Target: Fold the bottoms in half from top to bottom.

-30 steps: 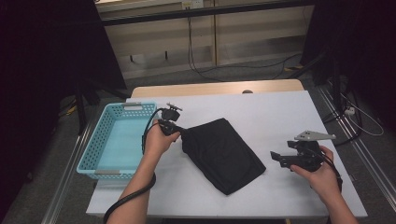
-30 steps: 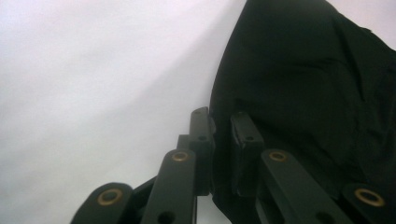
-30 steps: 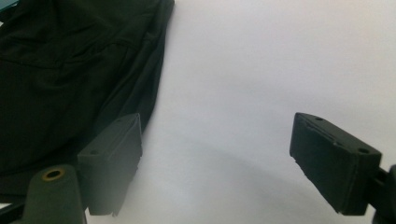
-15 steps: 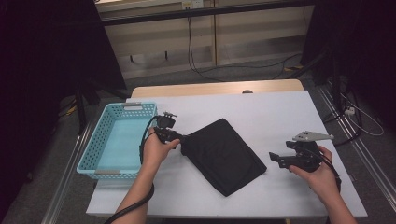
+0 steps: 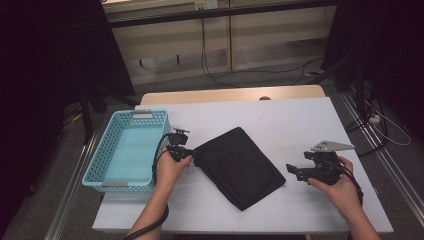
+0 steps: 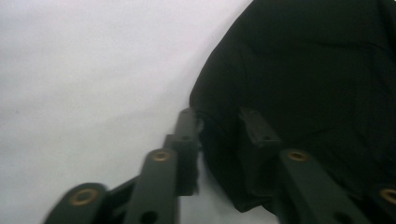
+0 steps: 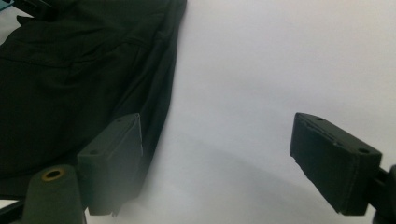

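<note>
No legible text, label, brand, number or sign on any surface; cloth, basket and table all unmarked in the three views

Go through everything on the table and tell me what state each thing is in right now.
black cloth: folded, lying flat on the table.
blue basket: upright, nothing in it.
left gripper: jaws just closing, pinching the cloth's corner.
right gripper: open, nothing between the jaws, beside the cloth's edge.

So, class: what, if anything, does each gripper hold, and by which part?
Left gripper: the black cloth, pinched at its near-left corner. Right gripper: nothing, fingers open beside it.
</note>
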`<state>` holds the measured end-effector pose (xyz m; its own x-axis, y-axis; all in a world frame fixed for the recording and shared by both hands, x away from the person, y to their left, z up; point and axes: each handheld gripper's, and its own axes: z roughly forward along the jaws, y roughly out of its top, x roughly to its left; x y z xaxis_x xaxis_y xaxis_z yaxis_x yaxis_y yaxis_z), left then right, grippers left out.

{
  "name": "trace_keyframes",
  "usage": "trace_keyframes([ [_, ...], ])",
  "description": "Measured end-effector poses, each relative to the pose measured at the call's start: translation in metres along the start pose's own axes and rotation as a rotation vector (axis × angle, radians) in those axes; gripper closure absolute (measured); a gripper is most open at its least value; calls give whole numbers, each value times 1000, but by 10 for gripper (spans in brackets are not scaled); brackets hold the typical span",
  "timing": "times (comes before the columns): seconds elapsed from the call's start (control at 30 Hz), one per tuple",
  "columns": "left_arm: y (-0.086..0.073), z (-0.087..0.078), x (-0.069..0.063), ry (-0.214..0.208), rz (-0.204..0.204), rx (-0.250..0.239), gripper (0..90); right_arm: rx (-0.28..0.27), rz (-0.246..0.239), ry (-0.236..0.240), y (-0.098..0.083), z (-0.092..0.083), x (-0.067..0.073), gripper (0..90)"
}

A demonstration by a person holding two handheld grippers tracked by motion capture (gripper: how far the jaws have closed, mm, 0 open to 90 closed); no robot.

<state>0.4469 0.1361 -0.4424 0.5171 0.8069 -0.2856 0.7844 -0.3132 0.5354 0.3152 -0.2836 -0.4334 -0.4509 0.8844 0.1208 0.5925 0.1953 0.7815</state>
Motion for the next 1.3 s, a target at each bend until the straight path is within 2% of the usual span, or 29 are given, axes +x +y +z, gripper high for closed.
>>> trace_keyframes([
  [0.1, -1, 0, 0, -20, -11, 6, 807, 2, -4, 2, 0, 1, 2, 167],
  [0.27, 4, -1, 0, -31, -19, 25, 844, 5, -6, 10, 1, 3, 5, 167],
  [0.37, 14, -6, 4, -22, -19, 28, 854, 11, -16, 24, 1, 8, 11, 167],
  [0.47, 26, -10, 4, 19, 4, 10, 856, 16, -23, 35, 2, 11, 16, 167],
  [0.5, 26, -10, 4, 19, 4, 10, 857, 13, -23, 35, 3, 13, 18, 167],
  [0.53, 35, -12, 5, 52, 11, 1, 857, 10, -19, 40, 3, 14, 20, 167],
  [0.6, 44, -13, 5, 86, 17, 3, 857, 7, -13, 35, 4, 18, 26, 167],
  [0.7, 49, -13, 4, 105, 19, 3, 854, -1, 34, 20, 5, 25, 38, 167],
  [0.8, 50, -10, 0, 122, 50, 15, 837, 9, 59, 13, 9, 35, 52, 167],
  [0.87, 48, -10, -1, 122, 37, -7, 779, 15, 37, 14, 12, 41, 60, 172],
  [0.9, 47, -10, -1, 116, 31, -12, 715, 18, 26, 13, 14, 44, 65, 175],
  [0.97, 46, -11, -1, 113, 30, -11, 668, 21, 8, 29, 17, 50, 72, 189],
  [1.07, 44, -16, -1, 126, 30, -15, 490, 16, 18, 53, 20, 59, 81, 212],
  [1.1, 44, -17, 0, 133, 46, -18, 475, 21, 17, 47, 20, 61, 83, 213],
  [1.17, 43, -18, 0, 136, 48, -21, 442, 21, 16, 39, 21, 64, 85, 217],
  [1.23, 42, -19, 0, 142, 57, -24, 349, 29, 23, 45, 21, 70, 89, 221],
  [1.3, 40, -20, 1, 139, 60, -13, 314, 58, -16, 17, 19, 72, 91, 222],
])
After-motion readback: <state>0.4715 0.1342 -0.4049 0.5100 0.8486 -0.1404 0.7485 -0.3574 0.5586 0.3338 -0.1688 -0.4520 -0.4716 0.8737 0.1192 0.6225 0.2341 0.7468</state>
